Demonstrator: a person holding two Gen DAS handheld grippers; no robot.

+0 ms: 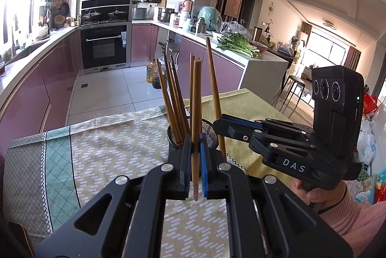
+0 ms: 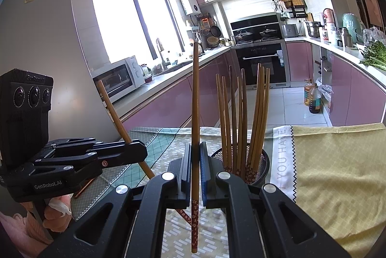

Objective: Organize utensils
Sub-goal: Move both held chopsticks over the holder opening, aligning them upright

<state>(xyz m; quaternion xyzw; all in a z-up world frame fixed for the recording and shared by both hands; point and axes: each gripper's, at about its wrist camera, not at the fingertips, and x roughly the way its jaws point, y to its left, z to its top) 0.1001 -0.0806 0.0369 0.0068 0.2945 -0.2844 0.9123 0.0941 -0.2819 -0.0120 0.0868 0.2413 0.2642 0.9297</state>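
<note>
Mid-sorting: left tool (image 1: 196, 149) clamped on one upright chopstick (image 1: 196, 113), right tool (image 2: 196, 156) clamped on another chopstick (image 2: 195, 113), both held just beside the mesh cup (image 2: 261, 161) of chopsticks standing on the cloth-covered table (image 1: 108, 149), well in from its far edge. Next, by the look of it: lifting each stick clear of the rim, centring over the cup, lowering patterned end down, then releasing.
</note>
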